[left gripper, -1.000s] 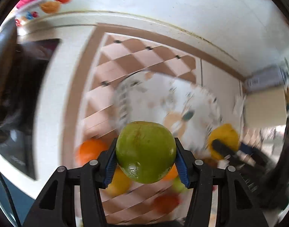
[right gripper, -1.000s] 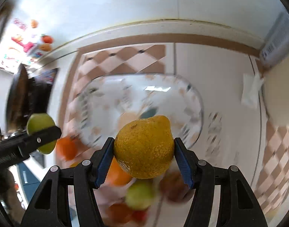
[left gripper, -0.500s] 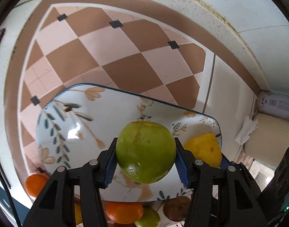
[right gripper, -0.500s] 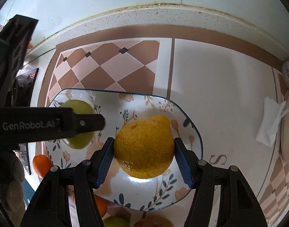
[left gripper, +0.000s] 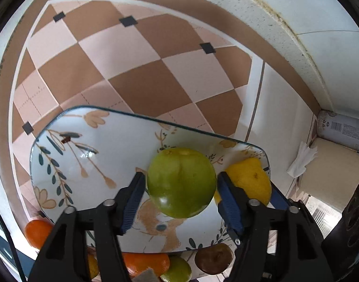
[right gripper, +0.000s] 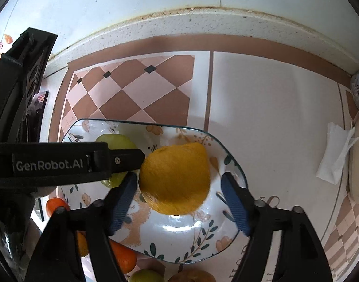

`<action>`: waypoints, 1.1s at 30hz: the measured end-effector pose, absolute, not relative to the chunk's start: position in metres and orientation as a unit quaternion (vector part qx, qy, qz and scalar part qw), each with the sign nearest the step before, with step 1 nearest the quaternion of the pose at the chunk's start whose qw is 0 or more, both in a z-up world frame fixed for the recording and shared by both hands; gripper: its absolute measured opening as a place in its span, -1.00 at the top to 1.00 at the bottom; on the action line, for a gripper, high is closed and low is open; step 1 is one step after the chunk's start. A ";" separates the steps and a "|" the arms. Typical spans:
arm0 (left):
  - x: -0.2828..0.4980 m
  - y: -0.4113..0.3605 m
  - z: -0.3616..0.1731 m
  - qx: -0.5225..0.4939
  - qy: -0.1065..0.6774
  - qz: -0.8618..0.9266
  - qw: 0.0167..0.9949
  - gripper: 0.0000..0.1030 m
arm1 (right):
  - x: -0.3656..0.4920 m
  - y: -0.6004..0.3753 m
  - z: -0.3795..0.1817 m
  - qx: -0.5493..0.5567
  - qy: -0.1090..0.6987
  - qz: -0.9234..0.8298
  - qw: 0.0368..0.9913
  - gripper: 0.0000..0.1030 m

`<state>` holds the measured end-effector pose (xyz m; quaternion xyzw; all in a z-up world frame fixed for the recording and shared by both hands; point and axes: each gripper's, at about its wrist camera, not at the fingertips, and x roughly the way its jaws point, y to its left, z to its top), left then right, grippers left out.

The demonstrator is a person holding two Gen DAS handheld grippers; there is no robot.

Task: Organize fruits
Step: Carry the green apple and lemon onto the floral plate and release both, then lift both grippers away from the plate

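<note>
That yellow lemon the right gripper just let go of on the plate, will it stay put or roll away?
The lemon is rounded with one pointed end, so it would probably wobble, not roll far. The plate's glossy surface looks slippery, though its raised rim should catch it. The right gripper's jaws are opening, clear of it.

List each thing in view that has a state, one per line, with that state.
Left tool: jaws opening, blue pads just clear of the green fruit.
Right tool: jaws opening, pads clear of the yellow fruit.
Green fruit: between the left tool's pads, over the plate, no longer gripped.
Yellow fruit: between the right tool's pads, over the plate, released.
Plate: flat on the counter.
Orange: off the plate, on the counter.
</note>
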<state>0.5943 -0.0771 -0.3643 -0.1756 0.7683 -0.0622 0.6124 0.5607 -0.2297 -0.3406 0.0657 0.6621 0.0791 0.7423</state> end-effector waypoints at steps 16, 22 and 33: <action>0.539 -0.065 -0.292 -0.039 0.689 -0.020 0.724 -0.42 | 0.503 -0.252 -0.290 0.039 0.646 -0.004 0.763 -0.81; 0.499 -0.059 -0.264 -0.018 0.654 -0.018 0.756 -0.42 | 0.467 -0.246 -0.264 0.039 0.632 -0.015 0.774 -0.81; 0.430 -0.058 -0.205 -0.007 0.602 -0.036 0.798 -0.42 | 0.398 -0.230 -0.201 0.048 0.589 -0.002 0.807 -0.81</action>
